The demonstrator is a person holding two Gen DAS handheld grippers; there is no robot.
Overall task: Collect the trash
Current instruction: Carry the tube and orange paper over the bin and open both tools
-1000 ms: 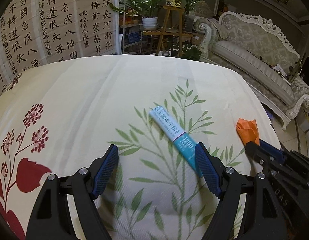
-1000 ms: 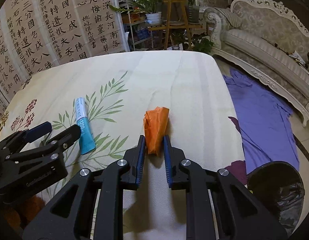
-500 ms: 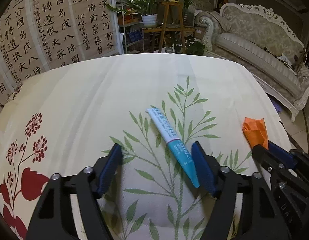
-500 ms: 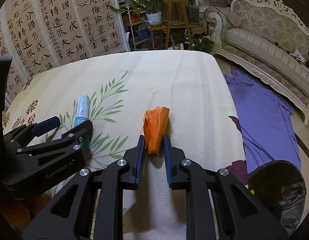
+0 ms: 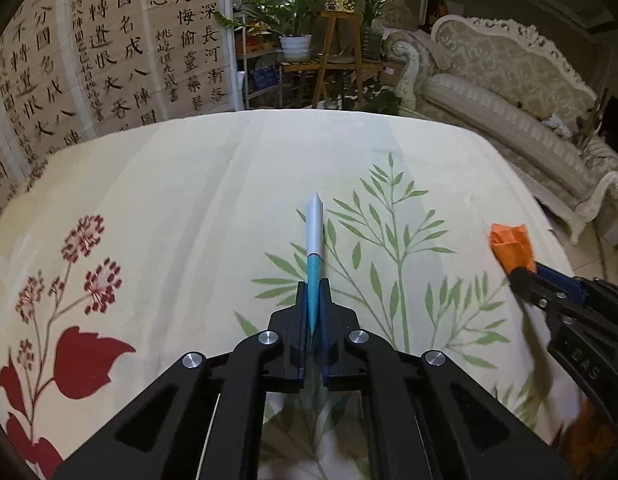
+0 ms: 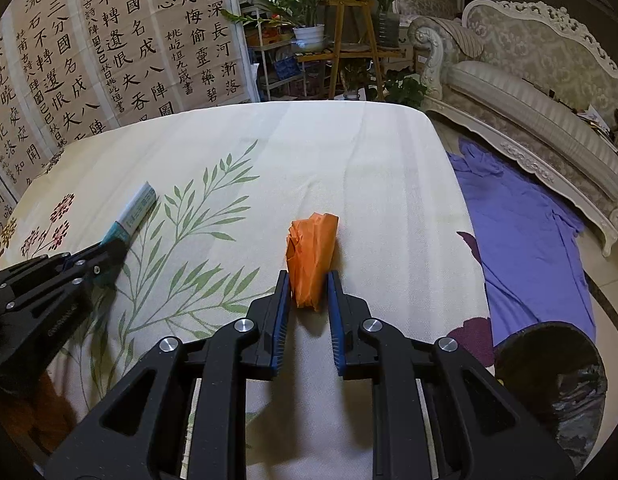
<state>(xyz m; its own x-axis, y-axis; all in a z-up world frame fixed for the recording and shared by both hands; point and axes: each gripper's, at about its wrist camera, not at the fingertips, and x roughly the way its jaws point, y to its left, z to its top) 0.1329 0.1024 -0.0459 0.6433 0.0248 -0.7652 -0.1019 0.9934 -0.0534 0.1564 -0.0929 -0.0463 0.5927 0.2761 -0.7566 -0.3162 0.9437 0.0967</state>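
On the floral cream tablecloth (image 5: pixel 213 184), left claw (image 5: pixel 314 294) has just clamped the flat blue-and-white packet (image 5: pixel 315 236); right claw (image 6: pixel 309 292) grips crumpled orange paper (image 6: pixel 311 256). Pickup's done, next probably the black bin (image 6: pixel 549 376) beside the table.

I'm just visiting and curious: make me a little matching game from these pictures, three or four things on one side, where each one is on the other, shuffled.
Things:
1. blue and white tube
2. orange wrapper
3. purple cloth
4. black bin

Places:
a. spread on the floor beside the sofa
b. clamped in the left gripper
c. on the floor, at the bed's near corner
d. pinched in the right gripper

Pairs: 1-b, 2-d, 3-a, 4-c
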